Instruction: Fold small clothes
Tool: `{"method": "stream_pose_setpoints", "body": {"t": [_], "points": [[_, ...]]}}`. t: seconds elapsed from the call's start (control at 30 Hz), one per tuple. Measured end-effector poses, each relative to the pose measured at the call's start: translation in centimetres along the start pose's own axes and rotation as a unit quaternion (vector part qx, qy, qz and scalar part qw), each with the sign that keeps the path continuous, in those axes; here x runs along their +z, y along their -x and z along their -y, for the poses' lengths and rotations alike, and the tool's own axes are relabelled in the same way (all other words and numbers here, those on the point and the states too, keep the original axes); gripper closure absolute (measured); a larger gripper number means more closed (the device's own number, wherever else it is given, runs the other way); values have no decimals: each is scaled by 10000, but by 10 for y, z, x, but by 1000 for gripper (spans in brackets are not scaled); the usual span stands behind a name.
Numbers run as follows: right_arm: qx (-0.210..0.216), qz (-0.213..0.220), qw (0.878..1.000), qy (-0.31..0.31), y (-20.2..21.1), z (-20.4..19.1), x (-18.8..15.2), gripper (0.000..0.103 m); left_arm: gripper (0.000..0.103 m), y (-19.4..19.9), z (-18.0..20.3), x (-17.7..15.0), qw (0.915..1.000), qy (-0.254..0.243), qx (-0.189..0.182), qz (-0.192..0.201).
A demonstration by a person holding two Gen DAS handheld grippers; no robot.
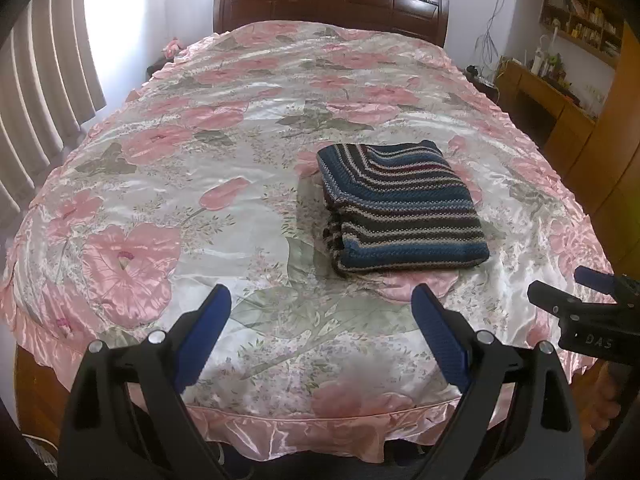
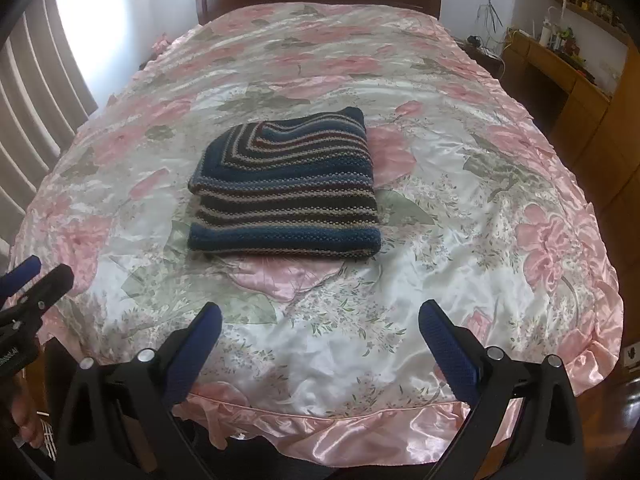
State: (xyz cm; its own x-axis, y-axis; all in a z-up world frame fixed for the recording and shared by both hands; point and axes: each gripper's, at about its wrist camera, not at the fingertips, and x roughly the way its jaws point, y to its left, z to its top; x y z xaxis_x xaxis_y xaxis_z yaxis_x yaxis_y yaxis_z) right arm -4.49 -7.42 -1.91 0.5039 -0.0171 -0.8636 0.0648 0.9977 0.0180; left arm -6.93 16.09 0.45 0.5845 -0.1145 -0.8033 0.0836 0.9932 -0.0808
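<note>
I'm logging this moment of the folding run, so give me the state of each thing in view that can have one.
Striped blue, black and cream knitted garment: folded into a flat rectangle, lying on the bedspread, untouched.
Pink floral satin bedspread: spread over the bed, slightly wrinkled.
Left gripper: open, empty.
Right gripper: open, empty.

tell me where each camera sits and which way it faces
Left wrist: on the left claw near the bed's foot, facing the headboard; its open fingers show, the right claw at right.
Right wrist: on the right claw, same heading; its open fingers show, the left claw and a hand at left.
Shared: folded sweater, bedspread.
</note>
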Motion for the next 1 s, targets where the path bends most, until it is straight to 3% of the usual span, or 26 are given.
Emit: {"method": "stream_pose_setpoints", "body": {"t": [1.0], "points": [[17,-172,9998,19,-12,6,5,4,12,-6,0,1,9999,-22,113,-24]]}}
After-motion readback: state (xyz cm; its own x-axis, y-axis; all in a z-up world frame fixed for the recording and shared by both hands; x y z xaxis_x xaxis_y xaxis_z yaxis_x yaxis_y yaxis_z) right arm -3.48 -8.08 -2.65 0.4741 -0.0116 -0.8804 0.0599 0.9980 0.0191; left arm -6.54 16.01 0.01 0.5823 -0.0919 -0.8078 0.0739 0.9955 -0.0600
